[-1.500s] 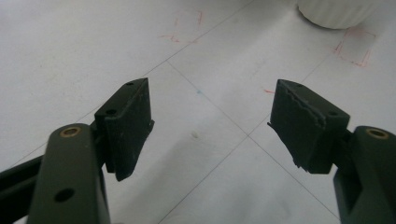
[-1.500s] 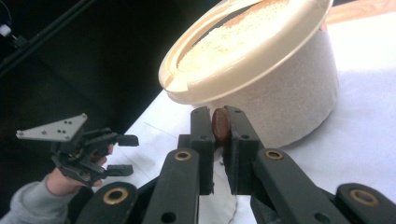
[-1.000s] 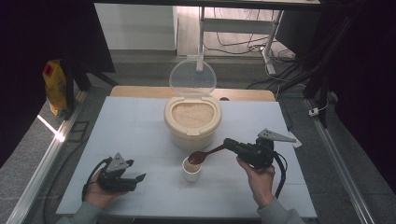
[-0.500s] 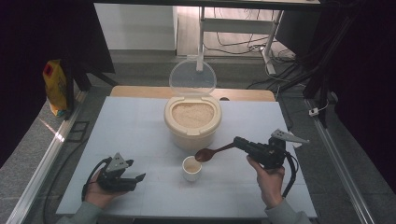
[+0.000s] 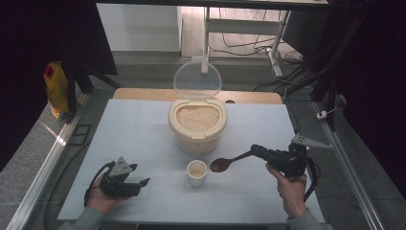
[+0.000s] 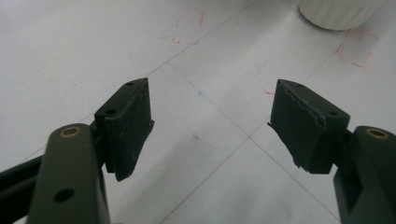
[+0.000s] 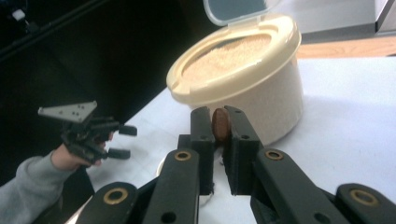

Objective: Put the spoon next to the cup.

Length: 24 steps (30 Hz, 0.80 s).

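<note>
A cream tub of rice [image 5: 197, 125] stands mid-table with its clear lid [image 5: 197, 79] tipped up behind it. In front of it sits a small white cup [image 5: 197, 171] with some rice in it. My right gripper [image 5: 255, 150] is shut on the handle of a brown spoon [image 5: 221, 165], held level with its bowl just right of the cup. In the right gripper view the spoon [image 7: 221, 123] stands edge-on between the jaws [image 7: 219, 122], with the tub [image 7: 247, 79] behind. My left gripper [image 5: 140, 182] rests on the table at the front left, open [image 6: 210, 121] and with nothing between its jaws.
The white table [image 5: 134, 129] carries faint red marks and thin lines. A yellow bag [image 5: 56, 88] stands on the floor at the far left. A metal rail [image 5: 344, 158] runs along the table's right side. The cup's base [image 6: 338, 11] shows in the left gripper view.
My right gripper has carried the spoon to the right, from over the cup to beside it. The left gripper has stayed where it was.
</note>
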Each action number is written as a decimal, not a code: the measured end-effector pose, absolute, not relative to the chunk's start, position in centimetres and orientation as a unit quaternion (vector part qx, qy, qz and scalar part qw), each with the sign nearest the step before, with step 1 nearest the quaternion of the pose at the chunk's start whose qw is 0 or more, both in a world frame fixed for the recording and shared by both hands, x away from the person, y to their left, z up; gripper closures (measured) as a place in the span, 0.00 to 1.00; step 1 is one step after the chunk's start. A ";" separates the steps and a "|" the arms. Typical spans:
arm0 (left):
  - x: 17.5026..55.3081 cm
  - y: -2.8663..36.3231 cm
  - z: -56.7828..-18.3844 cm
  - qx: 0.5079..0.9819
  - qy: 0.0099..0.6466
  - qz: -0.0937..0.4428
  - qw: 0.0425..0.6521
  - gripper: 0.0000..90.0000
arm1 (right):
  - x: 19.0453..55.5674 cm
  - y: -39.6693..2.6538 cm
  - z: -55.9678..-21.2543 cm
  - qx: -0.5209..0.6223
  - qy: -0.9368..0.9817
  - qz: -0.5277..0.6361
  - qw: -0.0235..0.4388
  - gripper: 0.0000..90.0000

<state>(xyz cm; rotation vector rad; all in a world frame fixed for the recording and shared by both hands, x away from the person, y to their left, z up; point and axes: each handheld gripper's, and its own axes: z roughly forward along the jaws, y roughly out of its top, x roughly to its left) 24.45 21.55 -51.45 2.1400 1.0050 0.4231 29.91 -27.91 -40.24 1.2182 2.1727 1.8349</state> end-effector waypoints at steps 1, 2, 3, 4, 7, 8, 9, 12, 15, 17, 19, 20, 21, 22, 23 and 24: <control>24.5 21.5 -51.5 0.831 0.390 0.164 0.361 0.32 | 29.9 -28.0 -40.2 0.393 0.705 0.590 0.020 0.92; 24.5 21.5 -51.5 0.832 0.390 0.164 0.360 0.32 | 29.8 -27.9 -40.3 0.392 0.709 0.586 0.015 0.92; 24.5 21.5 -51.5 0.832 0.389 0.164 0.359 0.32 | 29.9 -27.9 -40.3 0.390 0.714 0.582 0.008 0.92; 24.5 21.5 -51.5 0.832 0.389 0.163 0.359 0.32 | 29.9 -27.8 -40.4 0.389 0.718 0.577 0.003 0.92; 24.5 21.5 -51.5 0.833 0.389 0.163 0.358 0.32 | 30.1 -27.4 -40.7 0.385 0.732 0.562 -0.016 0.92; 24.6 21.5 -51.5 0.833 0.389 0.163 0.358 0.32 | 30.1 -27.2 -40.9 0.384 0.737 0.556 -0.024 0.92; 24.6 21.5 -51.5 0.833 0.389 0.163 0.358 0.32 | 30.2 -27.0 -41.1 0.383 0.741 0.550 -0.032 0.92; 24.6 21.5 -51.5 0.833 0.389 0.163 0.359 0.32 | 30.4 -26.1 -41.7 0.378 0.754 0.534 -0.060 0.92; 24.6 21.5 -51.5 0.833 0.389 0.162 0.358 0.32 | 30.5 -25.3 -42.3 0.373 0.767 0.516 -0.076 0.92; 24.6 21.5 -51.5 0.833 0.390 0.162 0.358 0.32 | 30.6 -24.8 -42.8 0.370 0.773 0.507 -0.089 0.92; 24.6 21.5 -51.5 0.833 0.390 0.162 0.358 0.32 | 30.7 -24.4 -43.1 0.368 0.778 0.499 -0.099 0.92; 24.6 21.5 -51.5 0.833 0.390 0.162 0.358 0.32 | 30.7 -24.2 -43.3 0.369 0.779 0.497 -0.102 0.92; 24.6 21.5 -51.5 0.833 0.390 0.162 0.358 0.32 | 30.8 -24.1 -43.5 0.368 0.781 0.494 -0.105 0.92; 24.6 21.5 -51.5 0.833 0.389 0.163 0.358 0.32 | 30.8 -23.9 -43.6 0.368 0.782 0.491 -0.110 0.92; 24.6 21.5 -51.5 0.833 0.389 0.163 0.358 0.32 | 30.9 -23.8 -43.8 0.368 0.784 0.487 -0.113 0.92; 24.6 21.5 -51.5 0.833 0.389 0.162 0.358 0.32 | 31.0 -23.6 -44.0 0.369 0.786 0.483 -0.116 0.92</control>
